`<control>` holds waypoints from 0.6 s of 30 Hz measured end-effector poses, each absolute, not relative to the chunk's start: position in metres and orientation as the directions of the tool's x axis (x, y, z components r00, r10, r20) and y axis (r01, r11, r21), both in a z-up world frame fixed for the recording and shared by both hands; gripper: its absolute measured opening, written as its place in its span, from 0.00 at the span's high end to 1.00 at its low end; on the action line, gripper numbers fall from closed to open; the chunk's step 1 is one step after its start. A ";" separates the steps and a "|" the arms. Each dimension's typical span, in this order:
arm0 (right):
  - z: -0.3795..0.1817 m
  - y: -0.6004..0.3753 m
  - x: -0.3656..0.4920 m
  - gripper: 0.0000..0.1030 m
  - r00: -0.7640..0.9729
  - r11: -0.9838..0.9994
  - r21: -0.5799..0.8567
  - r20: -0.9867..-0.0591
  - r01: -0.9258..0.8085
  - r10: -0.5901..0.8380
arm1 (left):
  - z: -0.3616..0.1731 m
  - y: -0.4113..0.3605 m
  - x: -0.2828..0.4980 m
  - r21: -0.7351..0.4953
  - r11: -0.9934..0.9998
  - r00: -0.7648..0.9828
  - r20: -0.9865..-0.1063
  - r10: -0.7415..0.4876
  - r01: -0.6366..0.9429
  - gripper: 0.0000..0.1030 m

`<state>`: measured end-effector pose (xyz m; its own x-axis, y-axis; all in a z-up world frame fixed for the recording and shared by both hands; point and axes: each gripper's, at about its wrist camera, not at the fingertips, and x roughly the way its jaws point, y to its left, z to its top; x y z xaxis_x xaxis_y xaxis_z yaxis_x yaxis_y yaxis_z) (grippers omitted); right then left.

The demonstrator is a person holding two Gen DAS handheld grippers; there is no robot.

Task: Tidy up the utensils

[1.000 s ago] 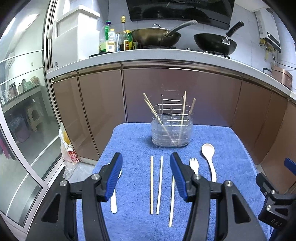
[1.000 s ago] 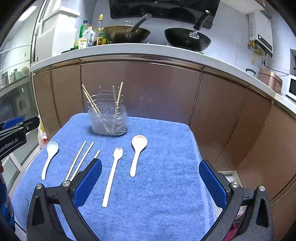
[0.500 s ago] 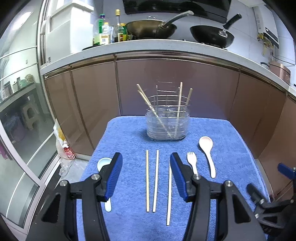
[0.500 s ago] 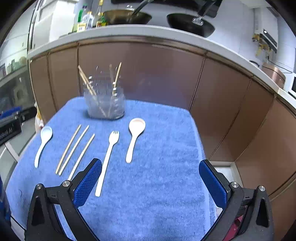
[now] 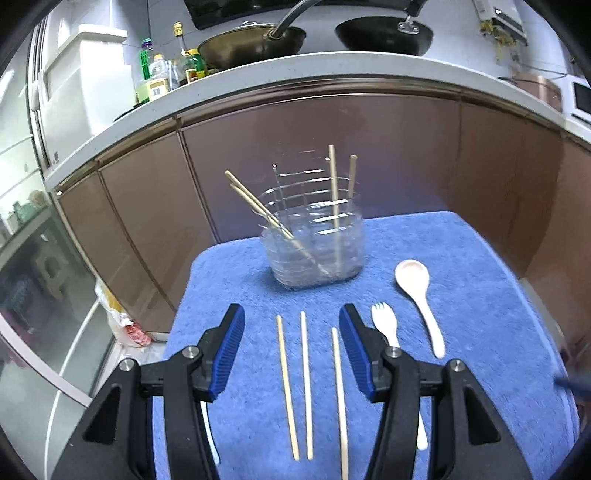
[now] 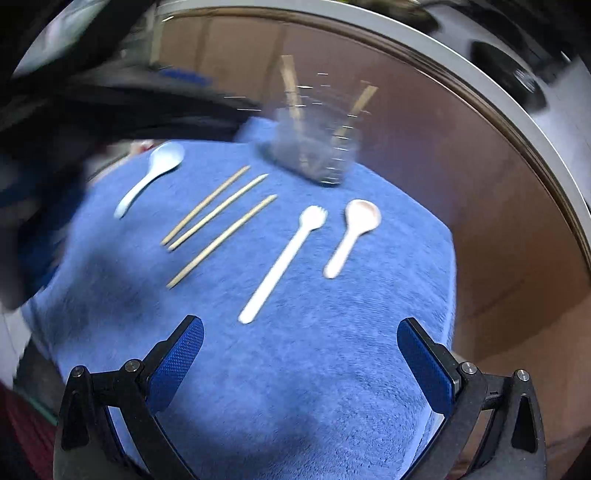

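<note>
A clear utensil holder [image 5: 314, 245] with several chopsticks in it stands at the back of the blue towel [image 5: 472, 314]; it is blurred in the right wrist view [image 6: 317, 147]. Three loose chopsticks [image 5: 306, 384] lie on the towel, between my left gripper's [image 5: 291, 350] open fingers, which hold nothing. A white fork [image 5: 384, 325] and a pinkish spoon [image 5: 415, 288] lie to the right. A pale blue spoon [image 6: 155, 173] lies at the left. My right gripper [image 6: 299, 354] is open and empty above the towel, near the fork's [image 6: 284, 258] handle.
Brown cabinet fronts [image 5: 406, 155] rise behind the towel, under a counter with two woks [image 5: 384, 35] and bottles [image 5: 162, 74]. A glass door [image 5: 33, 280] and a plastic bag [image 5: 118, 317] are on the left. The other gripper shows dark and blurred at upper left in the right wrist view [image 6: 74, 122].
My left gripper has moved forward and tilted down over the chopsticks. My right gripper has swung and tilted left fast, with its view now blurred and looking down at the towel.
</note>
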<state>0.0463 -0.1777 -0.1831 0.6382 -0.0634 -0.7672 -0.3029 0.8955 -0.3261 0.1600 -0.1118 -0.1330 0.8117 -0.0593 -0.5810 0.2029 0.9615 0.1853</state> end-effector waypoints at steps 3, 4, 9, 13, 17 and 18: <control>-0.186 -0.156 0.038 0.00 0.626 0.853 -0.355 -0.779 -0.383 -0.043 | -0.126 -0.124 0.170 0.251 0.960 0.853 -0.521 0.027 0.123 0.50; -0.187 -0.150 0.036 0.00 0.624 0.841 -0.364 -0.780 -0.400 -0.040 | -0.123 -0.128 0.171 0.267 0.958 0.864 -0.501 0.050 0.100 0.50; -0.188 -0.133 0.033 0.00 0.617 0.821 -0.361 -0.787 -0.442 -0.014 | -0.112 -0.145 0.174 0.295 0.955 0.898 -0.425 0.110 0.023 0.50; -0.190 -0.126 0.034 0.00 0.606 0.819 -0.354 -0.795 -0.451 -0.009 | -0.107 -0.152 0.173 0.295 0.955 0.905 -0.408 0.116 0.011 0.50; -0.190 -0.124 0.035 0.00 0.605 0.819 -0.351 -0.796 -0.453 -0.007 | -0.105 -0.153 0.171 0.295 0.955 0.905 -0.408 0.116 0.011 0.50; -0.190 -0.124 0.035 0.00 0.605 0.819 -0.351 -0.796 -0.453 -0.007 | -0.105 -0.153 0.170 0.296 0.955 0.906 -0.406 0.119 0.007 0.50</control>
<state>0.0353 -0.1240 -0.1899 0.6046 -0.0068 -0.7965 -0.4531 0.8195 -0.3510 0.1701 -0.1534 -0.1048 0.9059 0.1194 -0.4063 0.0067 0.9553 0.2957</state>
